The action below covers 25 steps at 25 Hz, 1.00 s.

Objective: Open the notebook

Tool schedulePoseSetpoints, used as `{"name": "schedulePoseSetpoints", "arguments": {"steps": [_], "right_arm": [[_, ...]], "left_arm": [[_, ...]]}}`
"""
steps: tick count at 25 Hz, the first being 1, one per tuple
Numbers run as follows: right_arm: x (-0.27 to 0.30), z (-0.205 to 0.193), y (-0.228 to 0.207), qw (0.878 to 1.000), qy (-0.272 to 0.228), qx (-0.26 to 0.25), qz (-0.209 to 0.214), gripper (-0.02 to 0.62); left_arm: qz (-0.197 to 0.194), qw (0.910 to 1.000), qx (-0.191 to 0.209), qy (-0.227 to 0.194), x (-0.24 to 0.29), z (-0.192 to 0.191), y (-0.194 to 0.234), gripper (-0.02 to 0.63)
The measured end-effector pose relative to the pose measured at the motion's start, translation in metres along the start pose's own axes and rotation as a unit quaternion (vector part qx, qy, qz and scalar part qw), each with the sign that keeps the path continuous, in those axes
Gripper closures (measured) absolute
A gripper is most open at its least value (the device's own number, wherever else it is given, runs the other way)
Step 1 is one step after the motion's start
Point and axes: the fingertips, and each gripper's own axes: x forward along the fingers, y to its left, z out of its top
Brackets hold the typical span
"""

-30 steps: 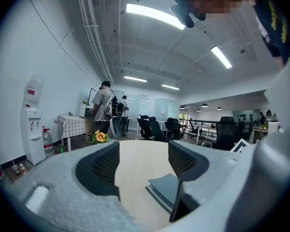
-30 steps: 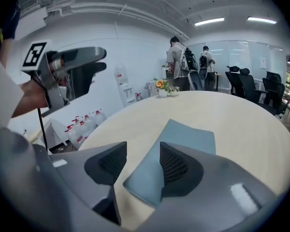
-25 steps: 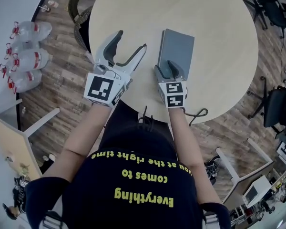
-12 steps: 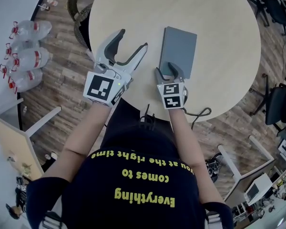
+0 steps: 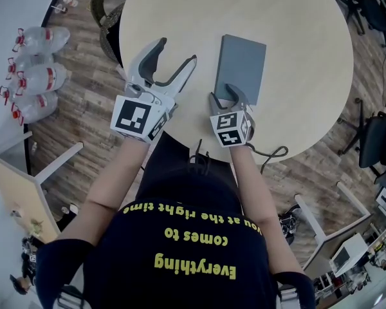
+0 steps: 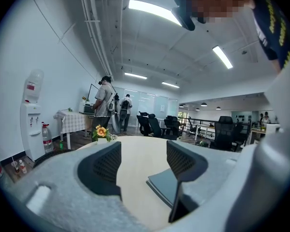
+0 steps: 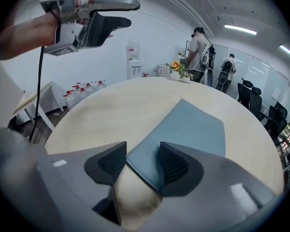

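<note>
Right gripper (image 5: 224,94) jaws stood apart astride the closed notebook's (image 5: 243,66) near corner; left gripper (image 5: 177,51) jaws, apart and empty, had just been closing.

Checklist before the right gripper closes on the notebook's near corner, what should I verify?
1. Notebook closed, flat on the table: ok.
2. Right gripper jaws apart, near corner between them: ok.
3. Pads pressing the notebook: not ok, no grip yet.
4. A jaw under the cover edge only: cannot tell.
5. Left gripper off the notebook, open, jaws just closing slightly, nothing between them: ok.
</note>
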Motion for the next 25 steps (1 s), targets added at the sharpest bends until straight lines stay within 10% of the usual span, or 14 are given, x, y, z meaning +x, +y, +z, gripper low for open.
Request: {"name": "schedulePoseSetpoints", "arguments": {"steps": [25], "right_arm": [[0.0013, -0.0043, 0.0037, 0.994, 0.014, -0.103, -0.035, 0.367]], "left_arm": [[0.012, 0.9998, -0.014, 0.001, -0.0056, -0.0021, 0.004, 0.325]]}}
